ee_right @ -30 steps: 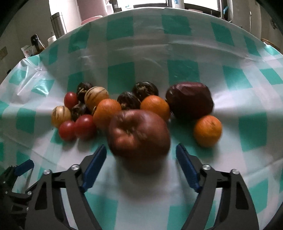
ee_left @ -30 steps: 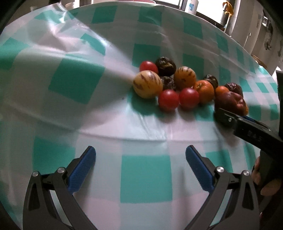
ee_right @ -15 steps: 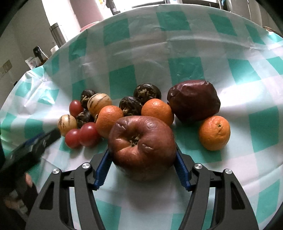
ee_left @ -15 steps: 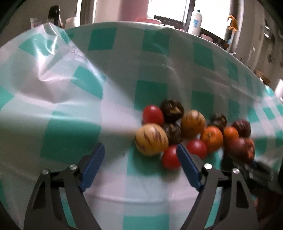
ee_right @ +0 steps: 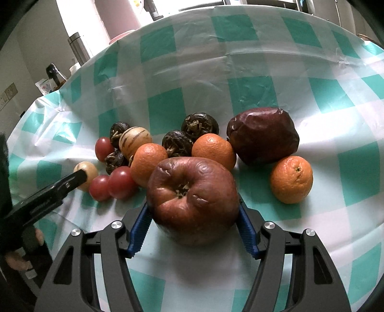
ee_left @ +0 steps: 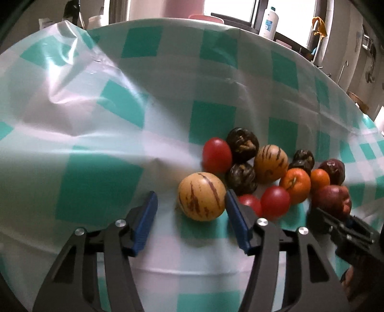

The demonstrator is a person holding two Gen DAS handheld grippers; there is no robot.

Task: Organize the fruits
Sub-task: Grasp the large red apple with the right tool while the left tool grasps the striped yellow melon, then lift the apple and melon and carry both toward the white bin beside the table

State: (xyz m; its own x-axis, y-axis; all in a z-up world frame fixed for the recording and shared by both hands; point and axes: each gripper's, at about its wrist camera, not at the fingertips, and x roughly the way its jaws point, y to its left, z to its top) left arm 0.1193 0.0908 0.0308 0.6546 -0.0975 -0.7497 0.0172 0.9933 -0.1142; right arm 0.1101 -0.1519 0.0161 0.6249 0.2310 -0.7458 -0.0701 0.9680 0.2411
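A cluster of fruit lies on the green-checked tablecloth (ee_left: 100, 182). My left gripper (ee_left: 190, 217) is open around a yellow striped melon (ee_left: 201, 195); the right pad touches it and the left pad stands apart. Behind it lie red tomatoes (ee_left: 273, 201), dark wrinkled fruits (ee_left: 242, 141), a second striped melon (ee_left: 271, 163) and oranges (ee_left: 295, 184). My right gripper (ee_right: 193, 231) is shut on a wrinkled brown-red apple (ee_right: 192, 199) resting on the cloth. A dark red apple (ee_right: 262, 135) and an orange (ee_right: 291, 178) lie to its right.
The cloth is creased and puffed up at the far left (ee_left: 62, 79). A white bottle (ee_left: 270, 21) and other kitchen items stand beyond the far table edge. A metal flask (ee_right: 78, 49) stands past the edge in the right wrist view.
My left gripper moved forward and right to straddle the striped melon and narrowed. My right gripper moved forward and closed on the wrinkled apple.
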